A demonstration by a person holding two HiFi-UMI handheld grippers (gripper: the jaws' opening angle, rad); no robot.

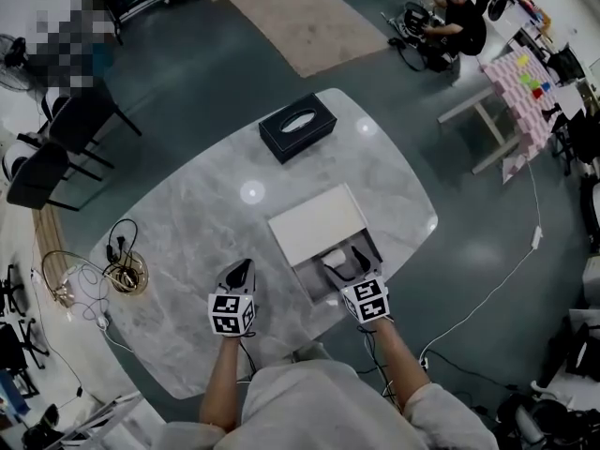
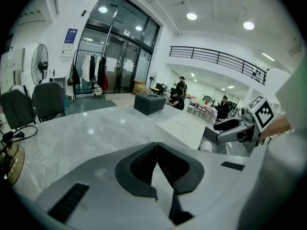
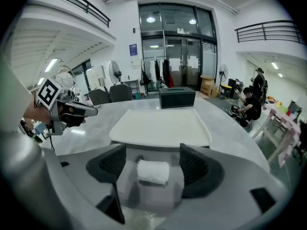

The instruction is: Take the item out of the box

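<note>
A grey marble table [image 1: 187, 214] stands in a big open hall, with a black tissue box [image 1: 298, 126] at its far side. Near the front edge sits the box [image 1: 305, 279], its white lid [image 3: 160, 126] lying across the far part and the near part open. The item [image 3: 153, 171], a small white roll, lies inside on the bottom.

The right gripper [image 3: 152, 153] hangs over the opening with its jaws spread, the item in line between them but not touched. The left gripper [image 2: 156, 145] is on the left, apart from the box, its jaws pressed together on nothing.

With nothing steadying the box, a jaw catching a wall or the lid edge would likely shove it. The roll looks soft; a shallow pinch might grab only its top and drop it.
</note>
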